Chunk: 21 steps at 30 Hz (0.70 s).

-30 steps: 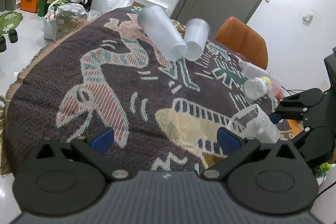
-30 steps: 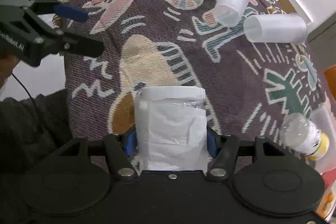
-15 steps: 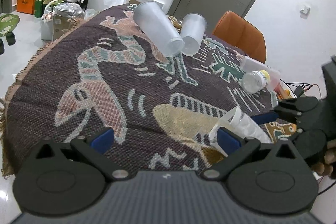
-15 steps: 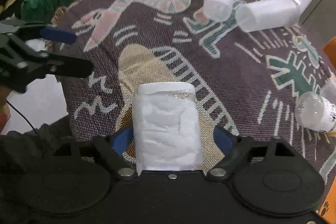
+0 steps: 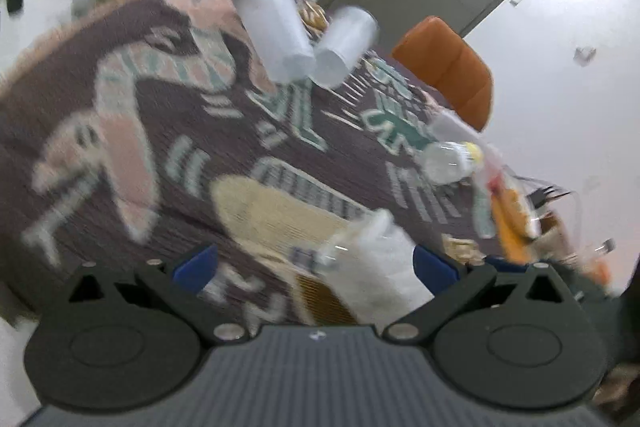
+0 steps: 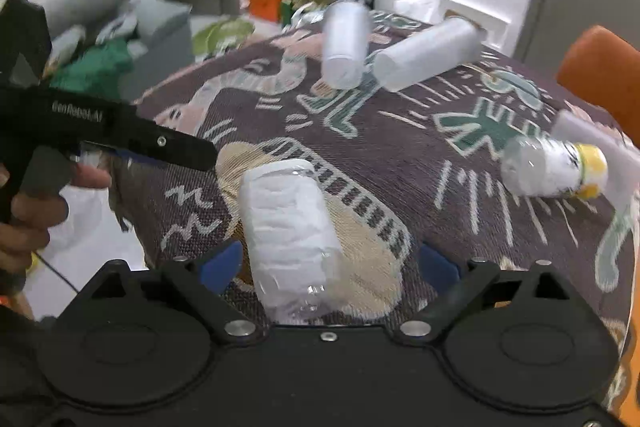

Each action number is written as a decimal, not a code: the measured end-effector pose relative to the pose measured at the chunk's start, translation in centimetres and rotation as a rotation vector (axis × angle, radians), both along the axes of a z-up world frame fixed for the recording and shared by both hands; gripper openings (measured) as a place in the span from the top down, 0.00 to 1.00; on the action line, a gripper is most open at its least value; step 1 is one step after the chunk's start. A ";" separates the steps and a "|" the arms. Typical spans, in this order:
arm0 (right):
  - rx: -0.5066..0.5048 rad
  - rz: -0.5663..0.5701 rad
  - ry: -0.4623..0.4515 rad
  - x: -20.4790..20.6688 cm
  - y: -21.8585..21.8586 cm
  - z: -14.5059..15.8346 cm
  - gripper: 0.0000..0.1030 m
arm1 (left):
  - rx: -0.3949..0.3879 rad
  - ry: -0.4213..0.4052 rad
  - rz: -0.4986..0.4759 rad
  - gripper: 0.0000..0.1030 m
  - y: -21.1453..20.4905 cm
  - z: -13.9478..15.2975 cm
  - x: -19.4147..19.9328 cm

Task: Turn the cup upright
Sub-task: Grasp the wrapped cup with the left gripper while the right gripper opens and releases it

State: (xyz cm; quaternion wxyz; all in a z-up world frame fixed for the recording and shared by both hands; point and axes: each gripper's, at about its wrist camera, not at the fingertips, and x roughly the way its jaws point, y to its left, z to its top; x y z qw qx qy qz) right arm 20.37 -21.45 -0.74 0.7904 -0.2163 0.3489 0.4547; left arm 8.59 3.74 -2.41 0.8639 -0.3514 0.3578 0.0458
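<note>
A clear plastic cup stuffed with white paper (image 6: 288, 235) lies between the wide-apart fingers of my right gripper (image 6: 330, 265), which is open and not gripping it. The cup rests tilted on the patterned cloth (image 6: 440, 155). In the blurred left wrist view the same cup (image 5: 376, 263) sits between the fingers of my open left gripper (image 5: 316, 263), nearer the right finger. The left gripper also shows in the right wrist view (image 6: 120, 135), left of the cup and held by a hand.
Two frosted cups lie on their sides at the far end of the table (image 6: 344, 47) (image 6: 428, 55). A clear bottle with a yellow cap (image 6: 552, 167) lies at the right. An orange chair (image 6: 604, 67) stands behind the table. The table edge runs along the near left.
My right gripper has opened and let go of the paper-filled cup, which now lies tilted on the cloth. Both wrist views have swung, and the left gripper has moved toward the cup.
</note>
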 end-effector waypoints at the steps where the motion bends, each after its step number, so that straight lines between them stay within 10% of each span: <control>1: 0.019 -0.011 0.002 0.0 -0.7 -0.1 0.07 | -0.020 0.008 0.002 0.00 -0.3 0.0 0.2; 21: 0.339 -0.279 -0.014 -1.4 -9.1 -3.3 0.07 | -0.185 0.121 0.080 0.02 -4.0 -1.8 4.9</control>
